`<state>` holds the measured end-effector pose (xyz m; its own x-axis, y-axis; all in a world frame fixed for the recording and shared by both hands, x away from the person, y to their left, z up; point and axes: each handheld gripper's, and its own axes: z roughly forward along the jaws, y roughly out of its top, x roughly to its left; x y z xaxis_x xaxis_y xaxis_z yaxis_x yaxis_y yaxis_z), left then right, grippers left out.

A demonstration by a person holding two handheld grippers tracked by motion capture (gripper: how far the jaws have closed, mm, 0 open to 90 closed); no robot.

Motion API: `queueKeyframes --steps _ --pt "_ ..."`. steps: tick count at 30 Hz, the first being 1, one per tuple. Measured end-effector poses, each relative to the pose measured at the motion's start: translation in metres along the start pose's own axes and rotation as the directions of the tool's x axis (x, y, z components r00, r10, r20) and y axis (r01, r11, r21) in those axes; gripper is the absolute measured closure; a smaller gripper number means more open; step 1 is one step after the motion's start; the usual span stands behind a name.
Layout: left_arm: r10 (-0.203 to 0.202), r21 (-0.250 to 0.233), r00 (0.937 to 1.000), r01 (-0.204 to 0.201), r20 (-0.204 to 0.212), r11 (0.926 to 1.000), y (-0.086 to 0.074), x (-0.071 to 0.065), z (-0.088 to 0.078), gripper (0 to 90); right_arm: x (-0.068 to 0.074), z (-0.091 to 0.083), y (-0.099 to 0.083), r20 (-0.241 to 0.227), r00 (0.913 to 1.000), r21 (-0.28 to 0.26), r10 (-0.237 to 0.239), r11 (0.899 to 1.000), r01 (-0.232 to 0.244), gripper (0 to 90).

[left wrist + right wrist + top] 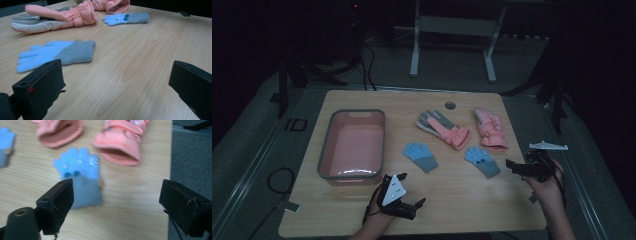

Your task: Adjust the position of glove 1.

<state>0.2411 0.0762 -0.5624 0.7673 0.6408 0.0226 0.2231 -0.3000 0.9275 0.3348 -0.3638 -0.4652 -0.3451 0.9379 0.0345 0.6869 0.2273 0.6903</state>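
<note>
blue knit glove (80, 173) lies just ahead of the right tool (116, 202) — cuff end nearest, fingers pointing away — jaws wide, holding nothing.

In the right gripper view, the blue glove (82, 177) at centre is blurred, and a second blue glove (6, 145) is cut off by the left edge. Both pink gloves (60, 131) run past the top edge.
</note>
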Motion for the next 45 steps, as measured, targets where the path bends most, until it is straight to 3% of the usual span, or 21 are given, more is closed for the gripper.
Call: queueKeyframes --steps 3,5,13,14,17,19,23,30,37,42,45 --pt "-0.002 -0.001 1.0 0.002 0.0 1.0 0.0 0.0 0.0 0.0 0.01 -0.004 0.013 -0.005 0.999 -0.022 -0.044 0.999 0.044 11.8" --pt "0.0 -0.002 1.0 0.0 -0.001 1.0 0.0 0.0 0.0 0.0 0.016 -0.005 0.021 -0.034 0.9976 -0.037 -0.061 0.998 0.06 11.8" --pt "-0.006 -0.001 1.0 0.006 -0.003 1.0 0.0 0.0 0.0 0.0 0.038 -0.002 0.047 -0.07 0.9881 -0.039 -0.137 0.99 0.134 11.9" --pt "-0.005 -0.001 1.0 0.005 -0.002 1.0 0.0 0.0 0.0 0.0 0.046 0.001 0.053 -0.099 0.983 -0.038 -0.154 0.988 0.151 11.9" --pt "-0.004 -0.002 1.0 0.004 -0.001 1.0 0.0 0.0 0.0 0.0 0.056 0.006 0.061 -0.119 0.9765 -0.026 -0.18 0.984 0.178 13.6" --pt "-0.004 -0.002 1.0 0.004 -0.001 1.0 0.0 0.0 0.0 0.0 0.063 0.01 0.066 -0.148 0.9673 -0.005 -0.206 0.978 0.208 16.2" --pt "0.002 -0.002 1.0 -0.002 0.001 1.0 0.0 0.0 0.0 0.0 0.078 0.016 0.073 -0.16 0.9573 -0.001 -0.24 0.97 0.243 20.8" --pt "-0.006 -0.001 1.0 0.006 0.004 1.0 0.0 0.001 0.0 0.0 0.104 0.033 0.083 -0.207 0.9281 0.035 -0.309 0.946 0.323 21.8" --pt "-0.004 -0.003 1.0 0.004 0.006 1.0 0.0 0.0 0.0 0.0 0.129 0.05 0.092 -0.274 0.8933 0.045 -0.356 0.923 0.382 23.8" --pt "0.001 -0.003 1.0 -0.001 0.008 1.0 0.0 0.0 0.0 0.0 0.14 0.061 0.097 -0.3 0.882 0.049 -0.363 0.918 0.395 27.3" --pt "-0.002 -0.003 0.9999 0.002 0.01 1.0 0.0 0.0 0.0 0.0 0.149 0.069 0.102 -0.326 0.871 0.053 -0.368 0.913 0.405 30.5"
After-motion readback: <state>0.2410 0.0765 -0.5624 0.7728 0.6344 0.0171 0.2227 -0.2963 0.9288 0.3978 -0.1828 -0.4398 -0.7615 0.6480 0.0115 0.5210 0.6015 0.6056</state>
